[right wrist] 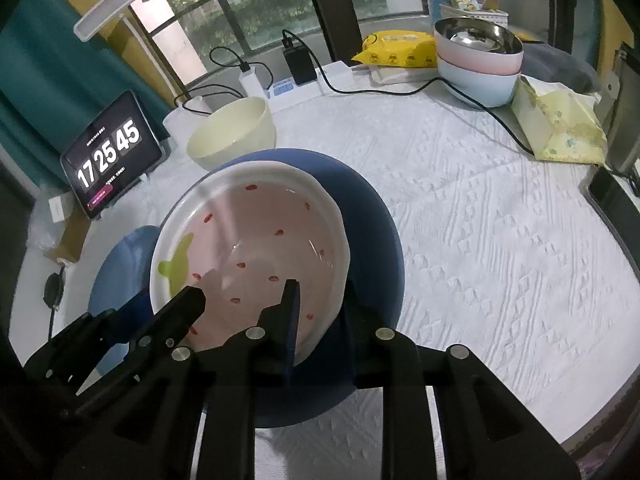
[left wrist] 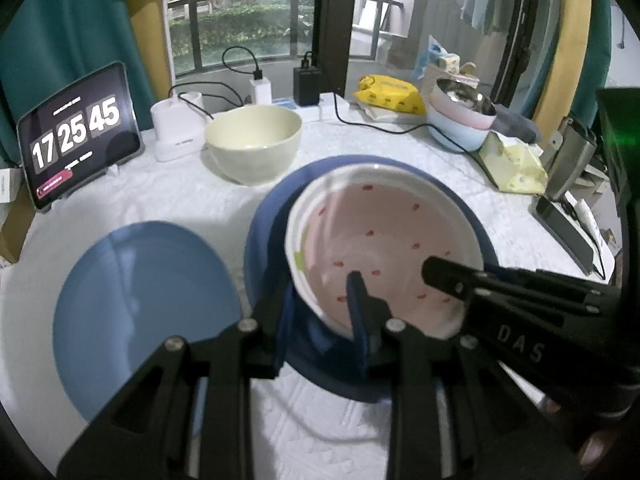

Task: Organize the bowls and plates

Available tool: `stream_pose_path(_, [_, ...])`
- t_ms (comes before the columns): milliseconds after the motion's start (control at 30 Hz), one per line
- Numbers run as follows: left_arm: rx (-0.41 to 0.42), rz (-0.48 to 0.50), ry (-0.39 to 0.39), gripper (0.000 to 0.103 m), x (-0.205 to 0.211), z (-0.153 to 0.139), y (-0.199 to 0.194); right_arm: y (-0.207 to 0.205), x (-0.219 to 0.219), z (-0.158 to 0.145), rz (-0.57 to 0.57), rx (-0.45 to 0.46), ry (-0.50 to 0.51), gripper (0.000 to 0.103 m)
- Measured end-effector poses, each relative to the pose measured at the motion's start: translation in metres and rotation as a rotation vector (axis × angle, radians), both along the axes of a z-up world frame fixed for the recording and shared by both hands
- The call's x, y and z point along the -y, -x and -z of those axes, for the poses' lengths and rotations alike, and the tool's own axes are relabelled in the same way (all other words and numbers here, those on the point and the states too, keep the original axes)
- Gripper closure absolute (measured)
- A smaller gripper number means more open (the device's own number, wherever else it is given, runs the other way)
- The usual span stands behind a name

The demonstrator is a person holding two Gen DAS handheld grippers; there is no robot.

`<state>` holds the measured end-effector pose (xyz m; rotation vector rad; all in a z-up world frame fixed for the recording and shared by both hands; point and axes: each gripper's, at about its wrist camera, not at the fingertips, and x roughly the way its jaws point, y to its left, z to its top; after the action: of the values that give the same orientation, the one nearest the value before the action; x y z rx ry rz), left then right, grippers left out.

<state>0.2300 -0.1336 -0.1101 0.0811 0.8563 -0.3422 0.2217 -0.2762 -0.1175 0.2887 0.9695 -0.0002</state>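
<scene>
Down on the white quilted tabletop (left wrist: 168, 208), the left wrist view shows a pink bowl (left wrist: 384, 248) with a white rim and small red spots sitting inside a dark blue plate (left wrist: 276, 216). The left tongs (left wrist: 320, 308) straddle the bowl's near rim: one blue-padded finger stands inside the bowl, the other outside, against the bowl's outer wall over the dark plate. They look narrowed onto the rim, pinching it. From the right of the picture the right tongs (left wrist: 436, 270) reach in, one black fingertip hanging over the bowl's inside. Just beside the dark plate, to its left, lies a light blue plate (left wrist: 136, 304), bare. Behind them stands a cream bowl (left wrist: 254, 142), upright, near a tablet (left wrist: 78, 132) showing a clock. Far right at the back, stacked bowls (left wrist: 460, 120) sit with a steel one on top, and a yellow packet (left wrist: 390, 94) lies near them.

Next, the right wrist view looks down on the same pink bowl (right wrist: 256, 248), resting in the dark blue plate (right wrist: 372, 224). The right tongs (right wrist: 320, 312) straddle the near rim, one finger inside and one outside; a sliver of space seems to show at the inner pad, so whether they press on the rim I cannot tell. The left tongs (right wrist: 192, 300) come in from the lower left, a tip over the rim. The light blue plate (right wrist: 120, 264) peeks out left of the bowl, and the cream bowl (right wrist: 232, 136) stands behind.
</scene>
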Motion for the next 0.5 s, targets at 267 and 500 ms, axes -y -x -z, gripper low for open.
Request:
stream_pose_path(267, [-0.006,-0.018,0.014,0.075,-0.008,-0.002,-0.003,-0.004,-0.008,-0.005,-0.029,0.019,0.031,0.068])
stream_pose_path(500, [0.022,-0.022,0.014,0.075,-0.010,-0.011,0.003,-0.003,-0.005,-0.013,-0.019,0.032,0.020,0.068])
